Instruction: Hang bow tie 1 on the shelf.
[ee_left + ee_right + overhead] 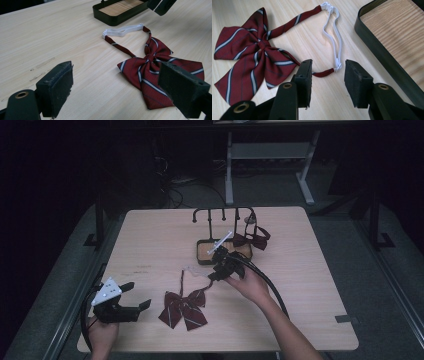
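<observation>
Straddling bow tie (249,52) strap, right jaws half-open | left jaws wide, idle | tray (384,53) beside

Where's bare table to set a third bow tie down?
Free: the far-left quarter, between the table's left edge and the rack stand; also the right side, beyond the person's right forearm. Crowded: the middle, where the striped bow tie, its white strap, the right hand-held gripper and the hung bow tie cluster.
</observation>
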A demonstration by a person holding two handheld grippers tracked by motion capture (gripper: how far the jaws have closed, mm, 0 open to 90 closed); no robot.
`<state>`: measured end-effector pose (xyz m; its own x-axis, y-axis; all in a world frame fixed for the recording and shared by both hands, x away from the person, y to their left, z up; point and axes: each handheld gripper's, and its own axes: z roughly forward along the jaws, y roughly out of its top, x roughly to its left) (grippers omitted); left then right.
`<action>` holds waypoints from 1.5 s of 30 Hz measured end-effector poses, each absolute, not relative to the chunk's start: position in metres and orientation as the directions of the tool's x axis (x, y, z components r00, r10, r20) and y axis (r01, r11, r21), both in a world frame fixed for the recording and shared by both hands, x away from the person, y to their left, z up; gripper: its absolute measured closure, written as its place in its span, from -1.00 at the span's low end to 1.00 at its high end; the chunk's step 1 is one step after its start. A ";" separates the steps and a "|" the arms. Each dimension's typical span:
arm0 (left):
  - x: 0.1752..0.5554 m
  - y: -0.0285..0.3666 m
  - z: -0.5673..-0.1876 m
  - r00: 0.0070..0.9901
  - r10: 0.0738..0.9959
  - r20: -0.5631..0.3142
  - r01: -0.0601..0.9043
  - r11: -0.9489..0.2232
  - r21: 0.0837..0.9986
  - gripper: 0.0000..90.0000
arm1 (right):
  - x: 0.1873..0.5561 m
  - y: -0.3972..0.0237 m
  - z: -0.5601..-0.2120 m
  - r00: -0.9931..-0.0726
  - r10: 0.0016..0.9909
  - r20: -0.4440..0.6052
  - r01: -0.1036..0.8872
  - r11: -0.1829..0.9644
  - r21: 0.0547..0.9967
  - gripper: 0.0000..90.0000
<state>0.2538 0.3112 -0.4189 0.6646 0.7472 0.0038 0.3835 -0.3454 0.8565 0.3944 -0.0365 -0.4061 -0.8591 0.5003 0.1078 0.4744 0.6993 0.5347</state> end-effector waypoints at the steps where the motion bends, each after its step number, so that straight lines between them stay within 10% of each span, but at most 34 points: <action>1: 0.254 0.312 -0.420 0.663 0.748 0.000 0.383 -0.339 0.859 -0.72 | 0.396 -0.035 -0.408 -0.858 0.503 0.105 0.475 0.697 0.536 0.26; 45: 0.248 0.318 -0.417 0.648 0.762 0.005 0.380 -0.329 0.865 -0.72 | 0.408 -0.003 -0.438 -0.858 0.511 0.047 0.465 0.735 0.493 0.32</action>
<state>0.2481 0.3176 -0.4168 0.6478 0.7618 0.0047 0.3801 -0.3286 0.8646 0.4082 -0.0031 -0.4377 -0.8582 0.5113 0.0467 0.4649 0.7354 0.4931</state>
